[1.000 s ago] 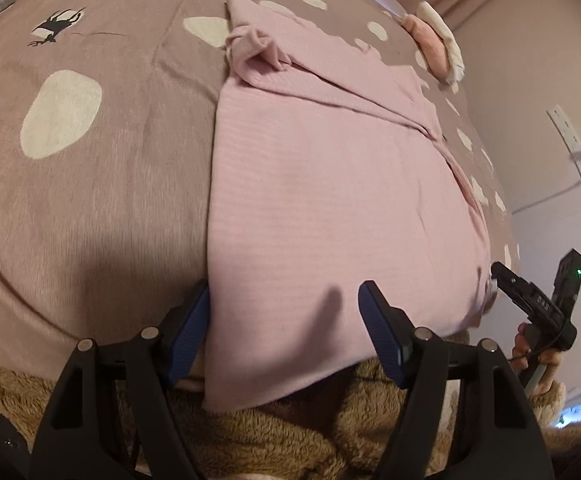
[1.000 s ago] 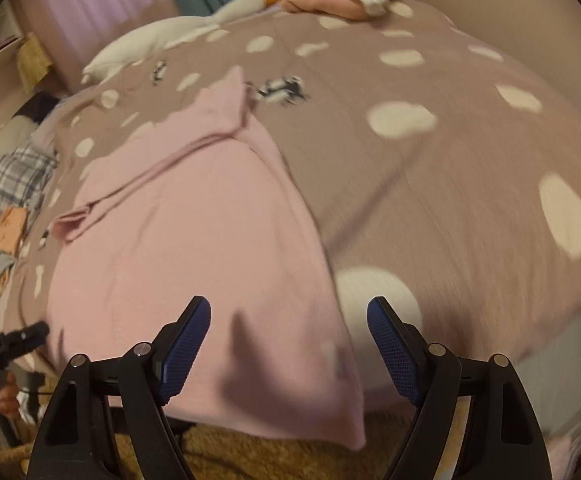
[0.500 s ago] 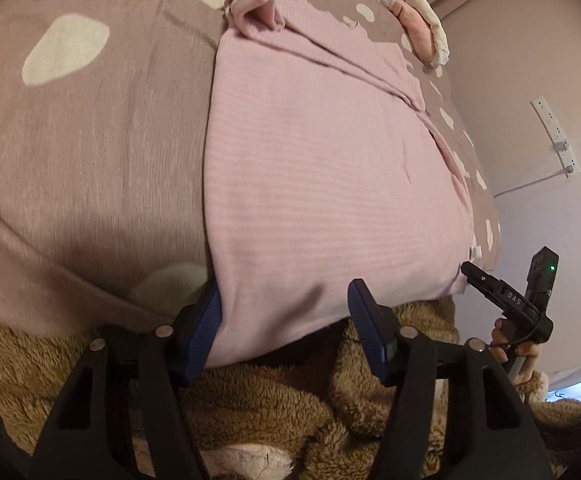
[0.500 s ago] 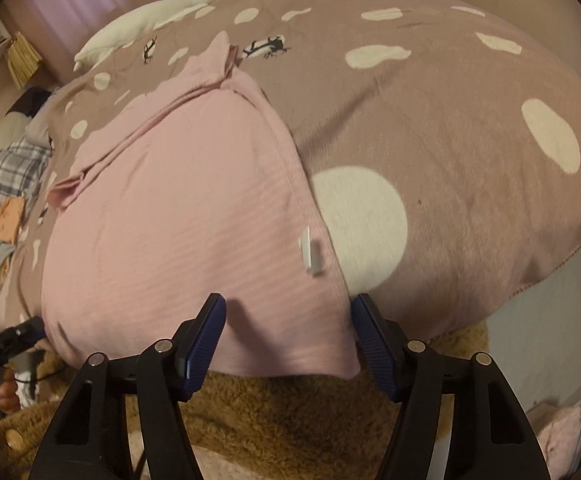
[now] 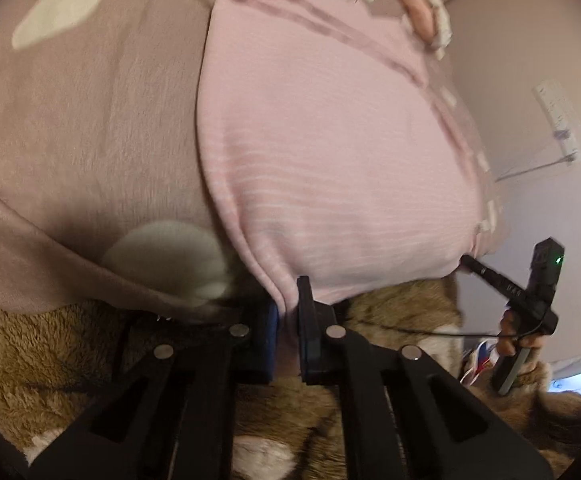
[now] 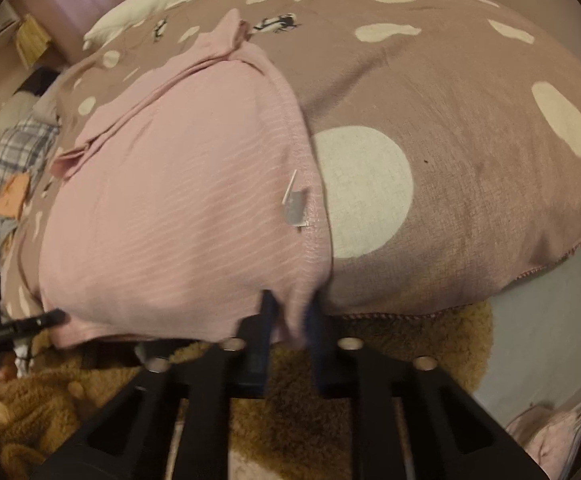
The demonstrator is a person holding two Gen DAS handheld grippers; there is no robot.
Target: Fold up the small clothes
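Note:
A pink ribbed garment (image 5: 330,152) lies flat on the spotted brown blanket (image 5: 90,120), its near hem hanging over the bed edge. My left gripper (image 5: 287,312) is shut on the hem's left corner. My right gripper (image 6: 292,316) is shut on the hem's right corner, just below a small white label (image 6: 296,204) on the garment (image 6: 178,208). Each gripper shows in the other's view, the right one (image 5: 490,276) at the far hem corner and the left one (image 6: 30,322) at the left. The sleeves are folded in at the far end.
A fuzzy tan throw (image 5: 50,360) lies below the bed edge. A pink and white plush (image 5: 422,8) and a white pillow (image 6: 150,4) sit at the bed's far end. A plaid cloth (image 6: 6,168) lies at left. A wall socket (image 5: 558,120) is at right.
Both grippers moved down to the garment's near hem and closed on its two corners; they were open a moment ago.

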